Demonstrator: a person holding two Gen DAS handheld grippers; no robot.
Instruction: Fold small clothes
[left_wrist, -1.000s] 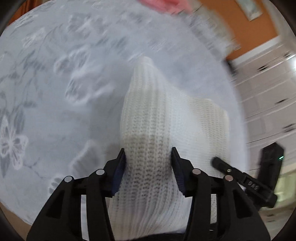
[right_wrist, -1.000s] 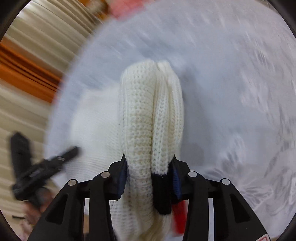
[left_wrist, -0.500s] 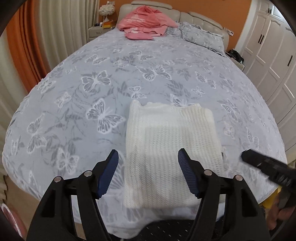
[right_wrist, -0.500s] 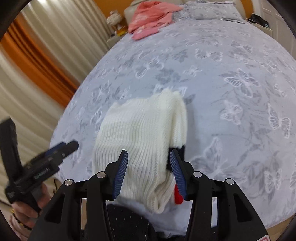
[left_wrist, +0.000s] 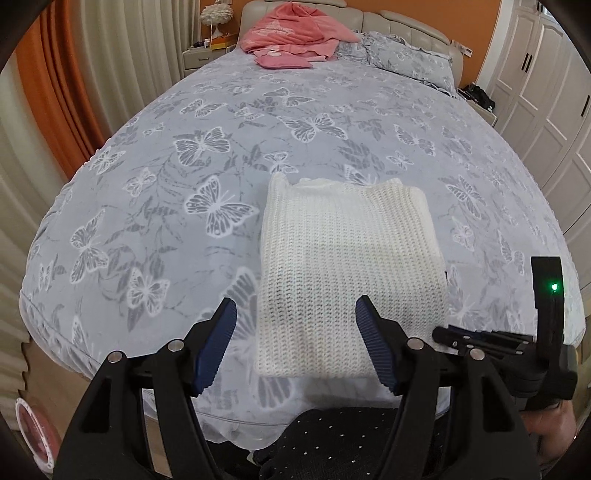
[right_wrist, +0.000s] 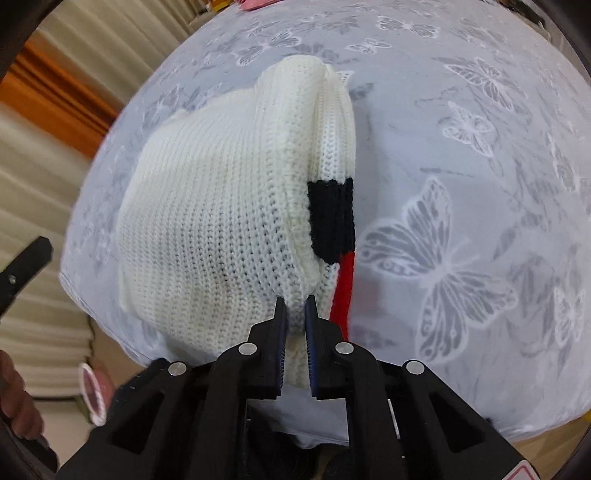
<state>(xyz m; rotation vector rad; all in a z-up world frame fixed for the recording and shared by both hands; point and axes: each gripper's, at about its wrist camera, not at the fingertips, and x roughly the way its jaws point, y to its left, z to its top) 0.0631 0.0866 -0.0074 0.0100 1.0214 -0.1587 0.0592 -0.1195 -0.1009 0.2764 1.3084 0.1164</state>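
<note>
Mid-fold: sweater (left_wrist: 347, 280) lies folded at lower centre on bed (left_wrist: 155, 192); left gripper (left_wrist: 295, 343) released, hovering; right gripper (right_wrist: 295, 314) clenched on sweater's near edge. Next, probably: let go or carry it over

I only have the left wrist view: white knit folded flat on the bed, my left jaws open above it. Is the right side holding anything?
Observer: Yes. The right gripper is shut on the near edge of the white sweater.
Operator: Is the sweater plain white all over?
Observer: No. The right wrist view shows a black band on its right edge, with a red strip just below it.
Operator: Does that edge lie flat there?
Observer: No. It is pulled up in a ridge toward the right jaws, off the butterfly bedspread.
</note>
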